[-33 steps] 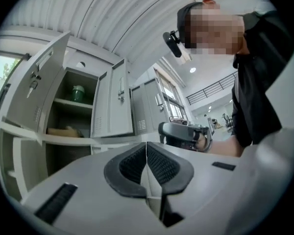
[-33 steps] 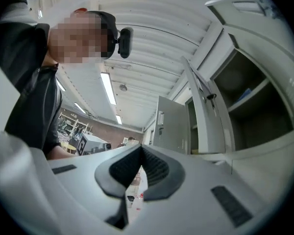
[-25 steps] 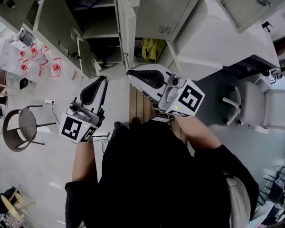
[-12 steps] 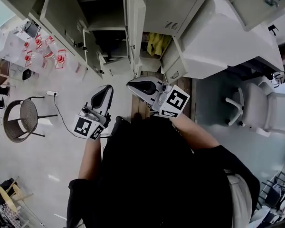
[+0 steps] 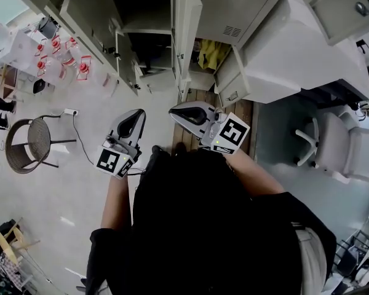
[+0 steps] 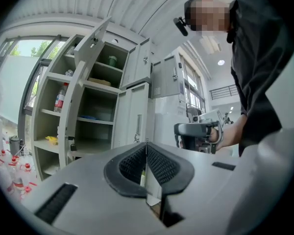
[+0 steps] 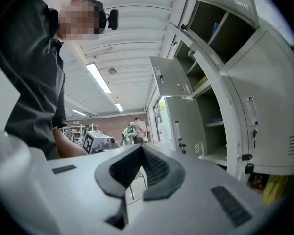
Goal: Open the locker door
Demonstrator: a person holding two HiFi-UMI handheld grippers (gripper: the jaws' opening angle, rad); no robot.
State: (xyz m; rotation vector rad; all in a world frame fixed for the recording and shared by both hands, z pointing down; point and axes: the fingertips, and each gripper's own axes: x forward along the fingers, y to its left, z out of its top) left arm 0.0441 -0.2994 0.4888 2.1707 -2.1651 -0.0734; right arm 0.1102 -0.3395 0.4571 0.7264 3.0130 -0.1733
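My left tongs point(image 6: 146, 144) and right tongs point(image 7: 141, 149) sit pressed together, empty; the open locker point(image 6: 65, 126) shelves a bottle point(image 6: 60, 98).

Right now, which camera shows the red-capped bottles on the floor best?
The head view: the red-capped bottles stand in full view beside the lockers. The left gripper view catches only a few at its lower-left edge; the right gripper view shows none.
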